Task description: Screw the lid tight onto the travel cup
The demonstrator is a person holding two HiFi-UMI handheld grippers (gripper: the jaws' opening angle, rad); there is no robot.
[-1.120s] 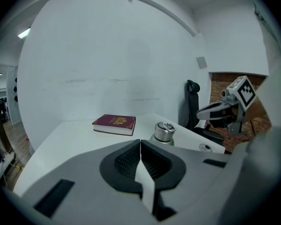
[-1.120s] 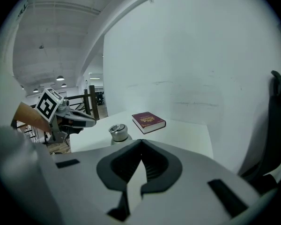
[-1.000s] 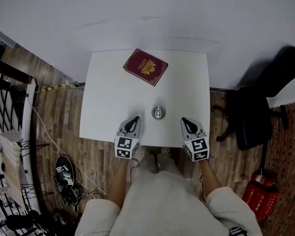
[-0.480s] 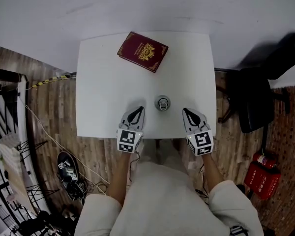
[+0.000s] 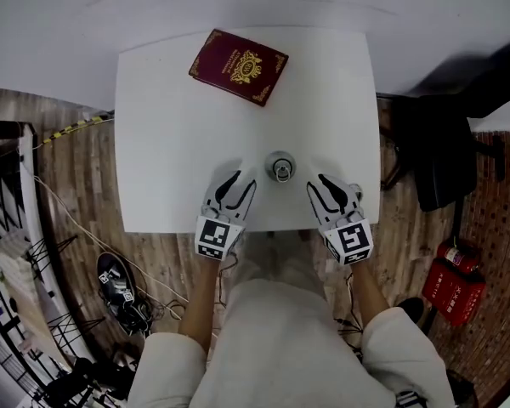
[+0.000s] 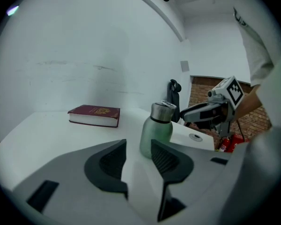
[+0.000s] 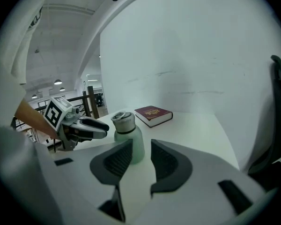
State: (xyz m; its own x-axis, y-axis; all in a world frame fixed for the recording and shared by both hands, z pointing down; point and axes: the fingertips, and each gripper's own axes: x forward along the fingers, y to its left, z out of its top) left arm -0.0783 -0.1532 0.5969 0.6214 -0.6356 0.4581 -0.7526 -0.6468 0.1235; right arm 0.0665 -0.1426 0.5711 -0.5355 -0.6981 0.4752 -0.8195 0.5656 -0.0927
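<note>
My left gripper [image 5: 235,183]: jaws narrow, opening, nothing between them, at the table's [image 5: 170,143] front edge. Travel cup [image 5: 280,167]: upright near that edge, lid [image 6: 163,112] on top. My right gripper [image 5: 324,185]: likewise narrow, opening, empty. Step, I judge: approach. Next, one tool steadies the body and the other takes the lid.

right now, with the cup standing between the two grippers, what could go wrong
The tall pale green travel cup stands free near the front edge of the white table; the left gripper or right gripper, jaws opening and empty, could knock it over. If nothing holds the body, turning the steel lid may just spin the cup.
</note>
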